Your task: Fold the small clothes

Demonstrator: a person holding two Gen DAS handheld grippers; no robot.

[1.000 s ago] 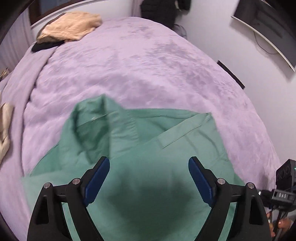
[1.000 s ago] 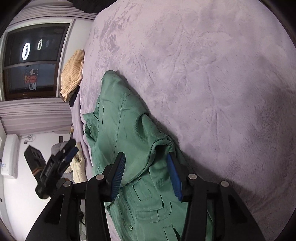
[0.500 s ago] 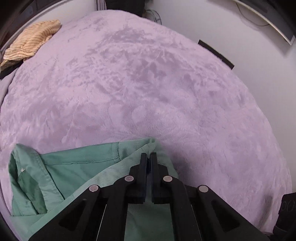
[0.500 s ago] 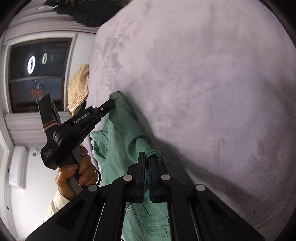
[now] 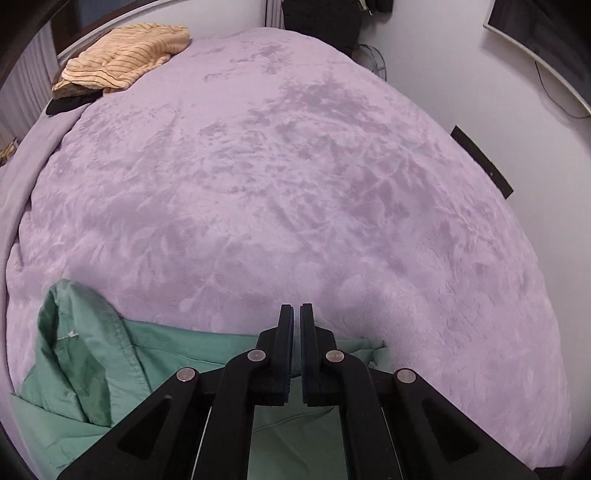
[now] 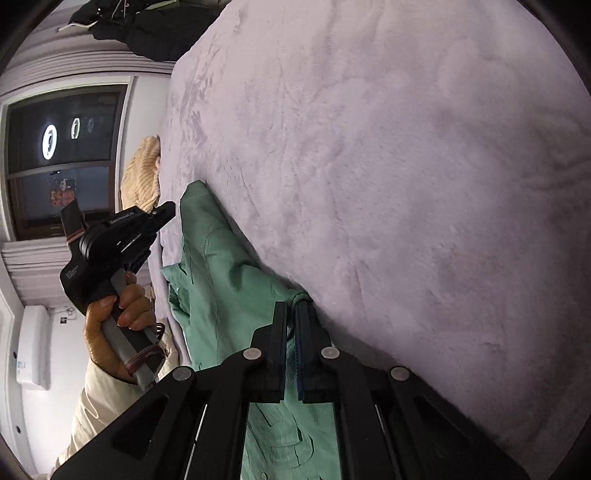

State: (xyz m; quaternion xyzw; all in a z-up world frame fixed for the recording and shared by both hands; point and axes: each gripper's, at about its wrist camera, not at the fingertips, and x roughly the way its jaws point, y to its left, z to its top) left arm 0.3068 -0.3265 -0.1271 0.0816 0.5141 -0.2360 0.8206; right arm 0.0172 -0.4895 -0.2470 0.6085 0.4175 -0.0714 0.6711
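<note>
A plush lilac velvety bedspread [image 5: 295, 184] is covering the bed. A tan knitted garment with thin dark stripes [image 5: 125, 55] is lying crumpled at its far corner, resting on a black cloth [image 5: 68, 105]. A dark-paned window [image 6: 59, 162] is reflecting round lights, and black clothing [image 6: 147, 29] is hanging beyond the bed.

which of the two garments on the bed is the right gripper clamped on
The green shirt: the right gripper is shut on its bunched edge. The tan striped garment lies untouched, far off by the window.
</note>
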